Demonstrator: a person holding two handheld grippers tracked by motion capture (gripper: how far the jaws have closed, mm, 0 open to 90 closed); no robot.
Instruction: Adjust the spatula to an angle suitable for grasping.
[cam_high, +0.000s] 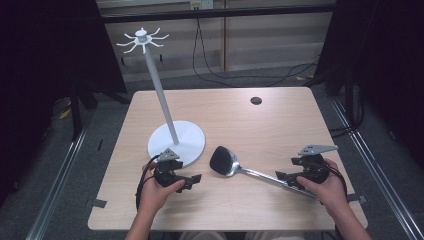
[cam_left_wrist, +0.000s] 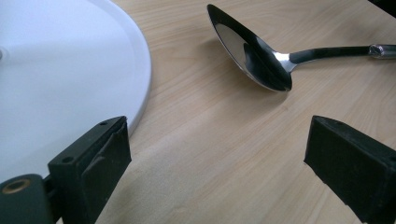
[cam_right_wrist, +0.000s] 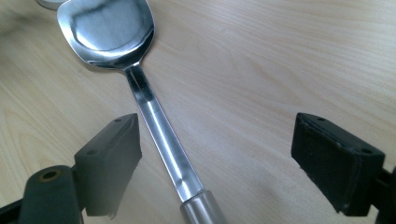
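So on the tabletop (cam_high: 280, 120), the hook stand (cam_high: 176, 141) sits left of centre, its pole rising from the base. The spatula (cam_high: 235, 166) lies just right of that base, head toward the stand, handle running off to the right and toward me. My left gripper (cam_high: 189, 182) is right in front of the base. My right gripper (cam_high: 286, 178) sits over the spatula's handle, which passes between its jaws.

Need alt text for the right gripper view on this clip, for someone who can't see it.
A metal spatula lies on a light wooden table, its shiny blade at the top left and its handle running down between the right gripper's two black jaws, which stand wide open. The handle lies near the left jaw, not gripped.
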